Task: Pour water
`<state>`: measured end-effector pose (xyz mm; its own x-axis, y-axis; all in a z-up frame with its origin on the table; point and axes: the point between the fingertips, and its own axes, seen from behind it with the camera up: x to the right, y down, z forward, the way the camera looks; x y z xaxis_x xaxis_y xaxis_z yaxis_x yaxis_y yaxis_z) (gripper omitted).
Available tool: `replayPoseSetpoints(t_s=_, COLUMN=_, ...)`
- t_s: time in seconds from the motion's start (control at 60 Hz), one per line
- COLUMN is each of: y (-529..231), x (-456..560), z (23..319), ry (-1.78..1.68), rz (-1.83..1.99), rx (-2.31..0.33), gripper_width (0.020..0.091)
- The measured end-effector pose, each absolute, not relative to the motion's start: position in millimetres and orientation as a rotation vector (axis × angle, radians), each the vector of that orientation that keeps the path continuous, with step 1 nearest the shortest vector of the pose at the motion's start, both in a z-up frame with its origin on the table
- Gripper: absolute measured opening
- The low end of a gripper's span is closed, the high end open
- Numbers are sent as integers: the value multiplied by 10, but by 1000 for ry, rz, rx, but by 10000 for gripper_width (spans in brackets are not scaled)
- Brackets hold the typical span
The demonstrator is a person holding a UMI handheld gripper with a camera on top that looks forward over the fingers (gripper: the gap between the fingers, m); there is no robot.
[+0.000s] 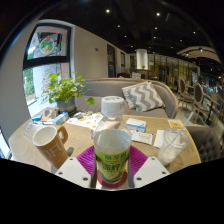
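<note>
Green-labelled bottle (112, 152) sits pinched upright in the tool (112, 172), pads pressing both sides. Left of the bottle, a paper cup (50, 142) tilts on the worktop (90, 135), probably the pour's target.

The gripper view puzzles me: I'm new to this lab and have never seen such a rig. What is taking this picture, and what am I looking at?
There is no robot here. A person carries a handheld two-finger gripper, and a wide-angle camera riding on it looks forward along the fingers, which is why the room bends. The two pale shapes at the bottom are the fingers; the magenta parts are their pads. Between them stands a clear plastic bottle with a green label, and the pads appear to press on it from both sides, so it seems held. Beyond lies a wooden table with a paper cup tipped to one side, a clear glass, a tissue roll, a potted plant and some papers. A sofa stands behind.
</note>
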<state>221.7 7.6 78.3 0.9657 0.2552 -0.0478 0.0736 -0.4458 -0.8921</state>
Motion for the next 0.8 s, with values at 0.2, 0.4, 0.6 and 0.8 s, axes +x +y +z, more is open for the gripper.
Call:
replayPoseSetpoints(t_s=0.2, y=7, x=2208, z=744, ry=-251, rz=180, rx=-2047, gripper_width=533)
replayPoseSetpoints(t_s=0.4, y=-230, x=2336, z=701, ry=-194, rz=91, rx=-2164, gripper_width=847)
replayPoseSetpoints(t_s=0.6, y=-848, x=2402, z=1187, ry=-73, rz=-10, rx=-2260, gripper_width=851)
replayPoseSetpoints(t_s=0.8, y=-1667, x=2177, z=1811, ry=8, rz=-45, rx=-2290, gripper_width=851)
